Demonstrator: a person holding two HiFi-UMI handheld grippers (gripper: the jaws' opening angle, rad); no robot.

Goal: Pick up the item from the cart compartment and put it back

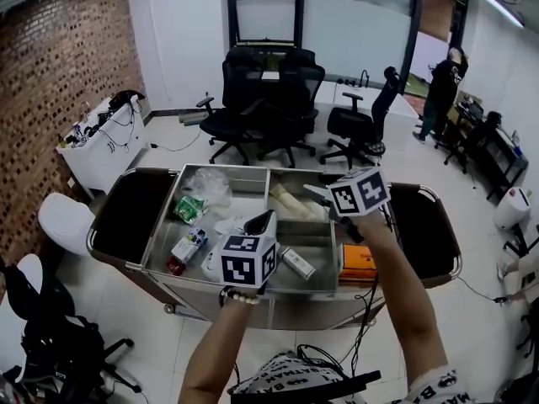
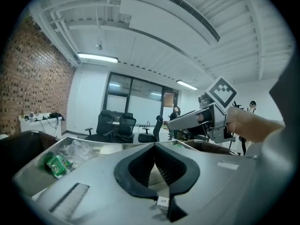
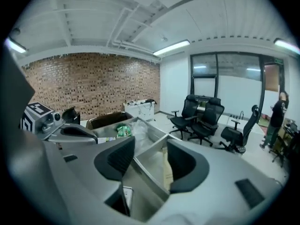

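The steel cart (image 1: 253, 278) has several open compartments. The left one holds a green packet (image 1: 189, 209), a clear plastic bag (image 1: 209, 183) and a small blue-and-white box (image 1: 187, 247). A long beige packet (image 1: 290, 202) lies in the middle back compartment, also seen in the right gripper view (image 3: 166, 172). An orange box (image 1: 358, 262) sits at the right front. My right gripper (image 1: 313, 192) hovers over the middle compartment, jaws open (image 3: 150, 158) with only the cart divider behind them. My left gripper (image 1: 263, 220) hangs over the front, tips touching (image 2: 154, 146) and holding nothing.
A small silver box (image 1: 296, 262) lies in the front middle compartment. Black office chairs (image 1: 269, 99) stand behind the cart. A person (image 1: 442, 87) stands far right by a desk. A white table (image 1: 101, 137) with cables is at the left by the brick wall.
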